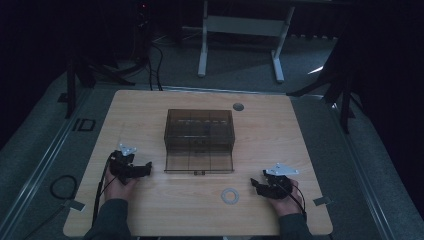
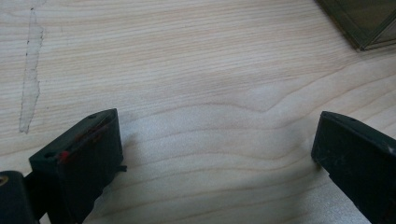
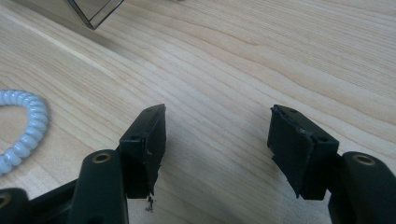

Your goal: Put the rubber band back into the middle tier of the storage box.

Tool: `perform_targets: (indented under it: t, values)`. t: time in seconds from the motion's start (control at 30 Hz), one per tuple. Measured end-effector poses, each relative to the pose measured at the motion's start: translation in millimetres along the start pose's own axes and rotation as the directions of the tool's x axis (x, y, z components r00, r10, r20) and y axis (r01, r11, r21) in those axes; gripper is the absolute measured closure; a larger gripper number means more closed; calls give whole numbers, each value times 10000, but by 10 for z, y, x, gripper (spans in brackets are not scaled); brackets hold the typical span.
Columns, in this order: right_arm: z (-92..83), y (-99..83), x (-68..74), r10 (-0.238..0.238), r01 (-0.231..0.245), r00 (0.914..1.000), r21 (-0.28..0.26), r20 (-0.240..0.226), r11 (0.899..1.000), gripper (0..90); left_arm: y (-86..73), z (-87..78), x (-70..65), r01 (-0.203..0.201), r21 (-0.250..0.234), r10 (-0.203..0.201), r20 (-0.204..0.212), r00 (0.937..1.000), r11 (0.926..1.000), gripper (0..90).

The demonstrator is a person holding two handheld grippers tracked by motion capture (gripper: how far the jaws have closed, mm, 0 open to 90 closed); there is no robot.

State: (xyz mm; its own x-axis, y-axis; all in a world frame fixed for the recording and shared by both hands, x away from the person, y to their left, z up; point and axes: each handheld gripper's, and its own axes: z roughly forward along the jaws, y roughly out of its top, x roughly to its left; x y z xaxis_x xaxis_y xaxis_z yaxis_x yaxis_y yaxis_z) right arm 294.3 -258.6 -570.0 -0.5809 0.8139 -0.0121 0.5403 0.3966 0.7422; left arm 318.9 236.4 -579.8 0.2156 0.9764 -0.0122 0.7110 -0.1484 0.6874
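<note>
1. Here both grippers, left (image 1: 145, 167) and right (image 1: 256, 184), rest with fingers wide apart, empty, bare bench (image 1: 150, 210) between them
2. The ring (image 1: 230, 195) lies just beside the right gripper, near the bench's front edge
3. The right gripper view shows its white coils (image 3: 21, 128); the high view shows the smoky box (image 1: 199, 141) mid-bench

One smoky clear drawer box (image 1: 199, 135); one white coiled ring (image 1: 230, 195); two handheld grippers, left gripper (image 1: 141, 169) and right gripper (image 1: 259, 186); one wooden table (image 1: 280, 125).
</note>
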Motion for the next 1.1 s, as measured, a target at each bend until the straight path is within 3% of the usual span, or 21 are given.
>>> perform_targets:
  t: [0.5, 0.67, 0.87, 1.1]
  values:
    - [-5, 1, -7, 140, -140, 9998, -31, 120, 9999, 422, 0, 0, 0, 5, 2, -5, 2, 10000, 10000, 17]
    - [-3, 82, 15, 367, -397, 9968, 407, 715, 9984, 449, 0, 0, 0, -2, 3, 2, 1, 10000, 10000, 17]
    - [-52, 156, 10, 544, -586, 9962, 603, 680, 9965, 479, 0, 0, 0, 5, 1, -5, 2, 10000, 10000, 17]
    - [-140, 235, 26, 404, -436, 9984, 825, 397, 9956, 484, 0, 0, 0, 4, 0, -4, 4, 10000, 10000, 17]
